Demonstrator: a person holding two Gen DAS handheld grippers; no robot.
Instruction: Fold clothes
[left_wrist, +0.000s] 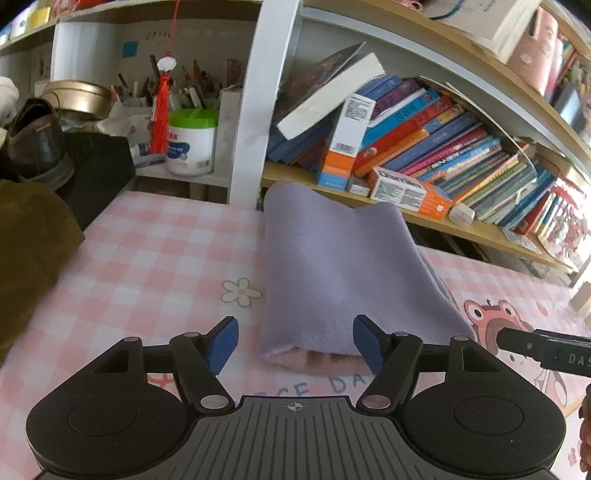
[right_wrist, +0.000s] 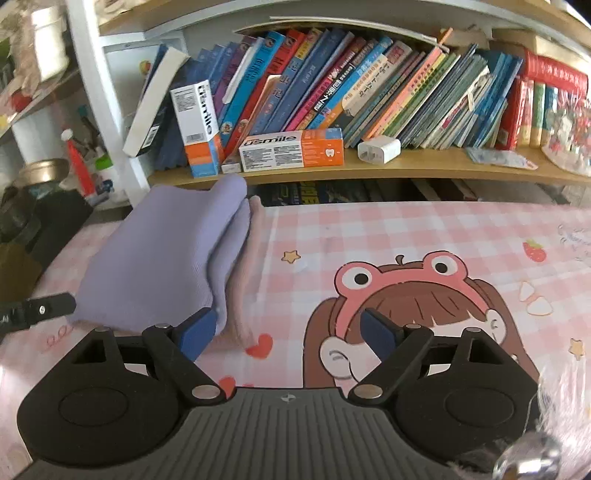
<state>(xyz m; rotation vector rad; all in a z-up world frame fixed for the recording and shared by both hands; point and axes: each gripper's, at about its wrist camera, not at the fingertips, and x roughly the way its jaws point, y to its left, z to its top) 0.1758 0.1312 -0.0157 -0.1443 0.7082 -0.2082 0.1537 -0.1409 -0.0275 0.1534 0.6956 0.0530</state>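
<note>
A lilac garment (left_wrist: 332, 273) lies folded into a long narrow strip on the pink checked tablecloth (left_wrist: 159, 251), reaching back to the bookshelf. My left gripper (left_wrist: 295, 343) stands open just in front of its near end, with nothing between the blue pads. In the right wrist view the same folded garment (right_wrist: 162, 254) lies at the left, several layers showing along its right edge. My right gripper (right_wrist: 288, 332) is open beside its near right corner, holding nothing. Each gripper's black tip shows at the edge of the other's view.
A low wooden shelf (right_wrist: 369, 166) packed with books and toothpaste boxes runs along the table's back. A white post (left_wrist: 255, 103), a pen tub (left_wrist: 192, 144) and a black box (left_wrist: 99, 173) stand back left. A brown cloth (left_wrist: 29, 251) lies at the left.
</note>
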